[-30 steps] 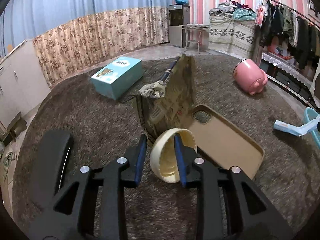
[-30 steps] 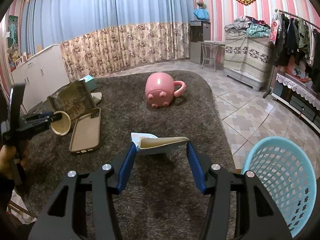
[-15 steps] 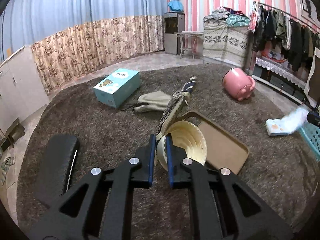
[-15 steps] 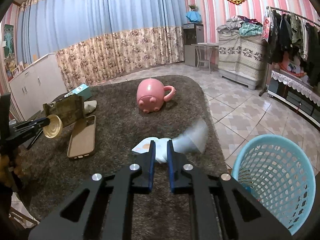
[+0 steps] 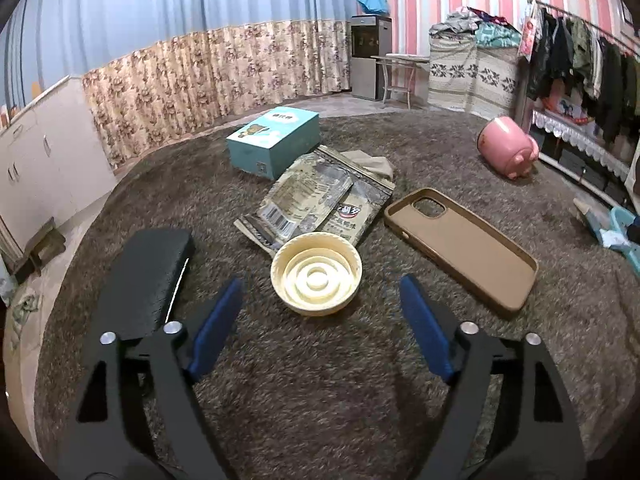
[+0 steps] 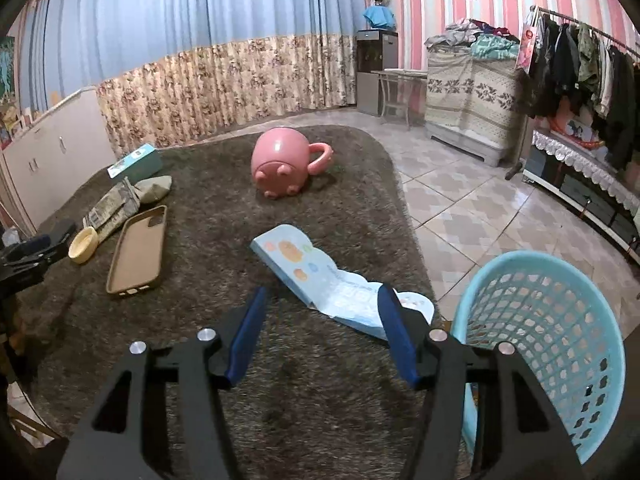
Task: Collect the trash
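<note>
A cream round lid lies hollow side up on the brown rug, just ahead of my left gripper. Its jaws are opening wide and its pads touch nothing. Behind the lid a printed snack wrapper lies flat. In the right wrist view a light blue packet lies flat on the rug, its near end between the fingers of my right gripper. Those jaws are opening too and do not press on it. A blue mesh basket stands on the floor at the right.
A tan phone case lies right of the lid, and a black flat object lies to its left. A teal box and a tipped pink mug sit further back. Tiled floor runs past the rug's right edge.
Half a second ago both grippers were shut, the left on the lid with the wrapper raised, the right on the packet. Both have opened, and lid, wrapper and packet lie on the rug.
</note>
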Motion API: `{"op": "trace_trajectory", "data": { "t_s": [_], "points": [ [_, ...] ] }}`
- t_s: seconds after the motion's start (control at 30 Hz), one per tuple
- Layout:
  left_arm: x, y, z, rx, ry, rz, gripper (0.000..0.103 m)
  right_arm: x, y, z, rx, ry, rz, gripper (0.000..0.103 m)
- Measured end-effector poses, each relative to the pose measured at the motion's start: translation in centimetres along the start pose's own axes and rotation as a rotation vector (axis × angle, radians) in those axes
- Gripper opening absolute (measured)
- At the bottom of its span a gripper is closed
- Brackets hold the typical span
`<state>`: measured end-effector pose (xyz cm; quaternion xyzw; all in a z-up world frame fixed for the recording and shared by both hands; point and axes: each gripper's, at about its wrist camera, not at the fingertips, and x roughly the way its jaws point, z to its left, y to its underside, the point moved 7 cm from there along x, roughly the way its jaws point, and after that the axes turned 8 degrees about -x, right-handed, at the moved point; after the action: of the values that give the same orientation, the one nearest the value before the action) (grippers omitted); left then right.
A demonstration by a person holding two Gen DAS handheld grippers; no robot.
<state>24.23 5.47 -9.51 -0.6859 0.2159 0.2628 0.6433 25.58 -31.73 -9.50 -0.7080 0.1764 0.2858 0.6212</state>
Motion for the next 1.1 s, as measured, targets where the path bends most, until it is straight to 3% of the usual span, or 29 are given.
{"op": "trace_trajectory", "data": {
  "t_s": [0.37, 0.4, 0.5, 0.6, 0.63, 0.7, 0.97, 1.1],
  "points": [
    [4.1, -0.7, 0.2, 0.01, -0.042, 0.062, 0.085, 4.2, -0.4, 2.5, -0.093, 0.014, 0.081, 0.064],
    [4.4, -0.7, 0.3, 0.008, -0.046, 0.07, 0.085, 4.8, -0.4, 2.6, -0.094, 0.015, 0.091, 0.061],
    [5.2, -0.6, 0.7, -0.012, -0.041, 0.094, 0.085, 5.9, -0.1, 2.4, -0.078, 0.008, 0.12, 0.035],
    [5.5, -0.7, 0.8, -0.021, -0.028, 0.1, 0.081, 5.5, -0.5, 1.9, -0.057, 0.013, 0.089, 0.021],
    [5.5, -0.7, 0.8, -0.023, -0.024, 0.101, 0.069, 5.0, -1.0, 1.8, -0.05, 0.013, 0.063, 0.019],
    [5.6, -0.5, 0.7, -0.023, -0.009, 0.114, 0.061, 4.2, -1.5, 1.8, -0.047, 0.012, 0.034, 0.015],
    [3.3, -1.1, 0.4, -0.01, -0.018, 0.031, 0.061, 0.3, -3.0, 2.0, -0.058, 0.02, -0.066, 0.008],
    [0.5, -3.0, -0.7, 0.002, -0.014, -0.047, 0.061, -2.9, -3.3, 0.8, -0.028, 0.039, -0.126, 0.008]
  ]
}}
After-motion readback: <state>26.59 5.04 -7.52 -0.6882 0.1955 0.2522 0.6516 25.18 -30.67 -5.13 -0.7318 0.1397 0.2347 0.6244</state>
